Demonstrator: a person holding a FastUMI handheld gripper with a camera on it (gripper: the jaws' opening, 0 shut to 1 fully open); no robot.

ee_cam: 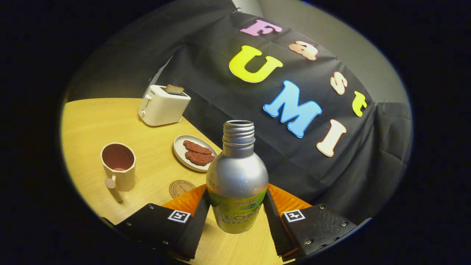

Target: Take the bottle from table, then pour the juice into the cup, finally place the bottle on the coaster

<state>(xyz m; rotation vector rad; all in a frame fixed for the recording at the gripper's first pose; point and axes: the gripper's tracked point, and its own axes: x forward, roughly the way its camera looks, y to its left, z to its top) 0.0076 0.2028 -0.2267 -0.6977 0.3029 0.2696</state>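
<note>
A silver metal bottle (237, 173) with a green label and an open threaded neck stands between my fingers. My gripper (236, 211) is shut on it, both pads pressing on its lower body at the label. Its base appears to hang a little above the wooden table (88, 125), and the whole scene looks tilted. A beige cup (119, 165) with a handle toward me stands beyond the fingers to the left. The round cork coaster (179, 187) lies between the cup and the bottle, just ahead of the left finger, which hides part of it.
A white plate (180, 152) with two brown patties lies behind the coaster. A white toaster (163, 105) holding a slice of toast stands at the table's far side against the black cloth wall (331, 176).
</note>
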